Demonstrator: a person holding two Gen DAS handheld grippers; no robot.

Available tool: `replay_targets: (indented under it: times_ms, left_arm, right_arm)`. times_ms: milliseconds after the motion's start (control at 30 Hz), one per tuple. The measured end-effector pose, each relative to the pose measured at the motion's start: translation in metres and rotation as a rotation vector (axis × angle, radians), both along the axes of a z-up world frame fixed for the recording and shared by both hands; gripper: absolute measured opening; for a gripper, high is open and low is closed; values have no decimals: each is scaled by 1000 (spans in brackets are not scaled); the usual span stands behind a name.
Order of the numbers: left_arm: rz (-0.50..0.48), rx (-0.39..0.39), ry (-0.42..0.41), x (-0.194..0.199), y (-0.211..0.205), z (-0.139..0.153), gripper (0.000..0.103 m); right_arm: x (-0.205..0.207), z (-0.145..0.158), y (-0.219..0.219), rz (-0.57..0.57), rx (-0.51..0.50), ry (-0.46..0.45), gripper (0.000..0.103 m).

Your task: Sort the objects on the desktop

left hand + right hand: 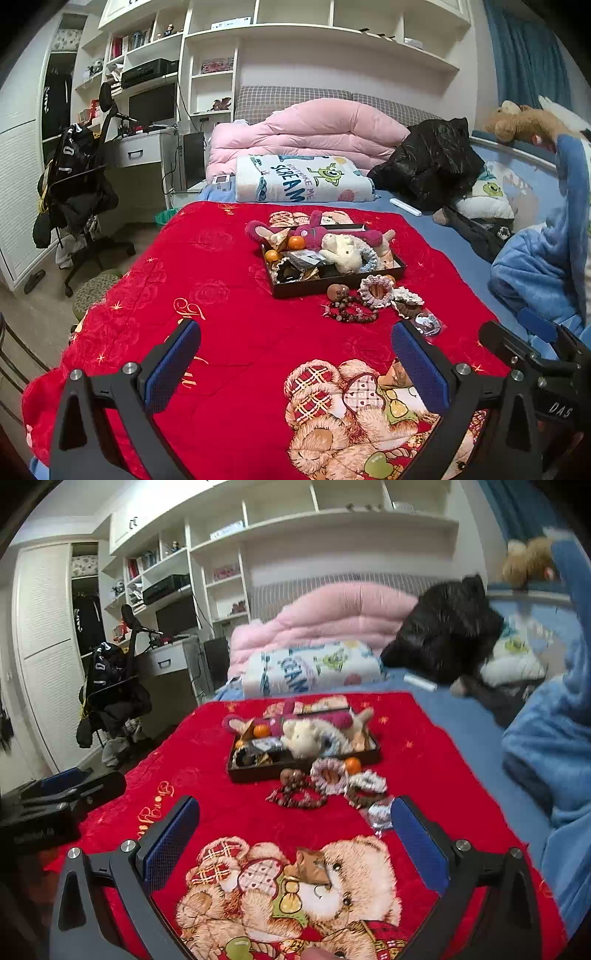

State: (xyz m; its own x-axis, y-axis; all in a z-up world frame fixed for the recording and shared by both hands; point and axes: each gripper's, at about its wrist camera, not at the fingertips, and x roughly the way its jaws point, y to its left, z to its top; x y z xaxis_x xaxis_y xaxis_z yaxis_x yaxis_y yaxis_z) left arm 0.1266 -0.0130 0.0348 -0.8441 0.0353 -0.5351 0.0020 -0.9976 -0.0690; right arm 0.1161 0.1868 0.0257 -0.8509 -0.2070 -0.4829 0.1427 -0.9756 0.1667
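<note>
Tray (334, 288) on the red blanket (229, 280) is the anchor: plush toys heaped inside, bead bracelet (351, 312), scrunchie (377, 290) and walnut (337, 291) loose just before its front wall. Left gripper (295, 365) and right gripper (295, 843) hover spread, empty. Approach low; pinch the nearest small piece.

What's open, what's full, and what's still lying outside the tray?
Left tongs: open, empty.
Right tongs: open, empty.
Tray: piled full of toys and oranges.
Bead bracelet: outside the tray, on the red blanket.
Desk drawer: shut.
</note>
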Motion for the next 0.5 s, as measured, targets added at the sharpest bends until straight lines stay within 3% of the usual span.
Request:
replay_targets:
  times_ms: [167, 500]
  left_arm:
    - [-3, 33, -24, -4, -3, -3, 103]
    - [-3, 20, -12, 0, -3, -1, 103]
  right_arm:
    - [-7, -4, 6, -26, -24, -36, 103]
    - [-9, -8, 9, -46, -29, -60, 103]
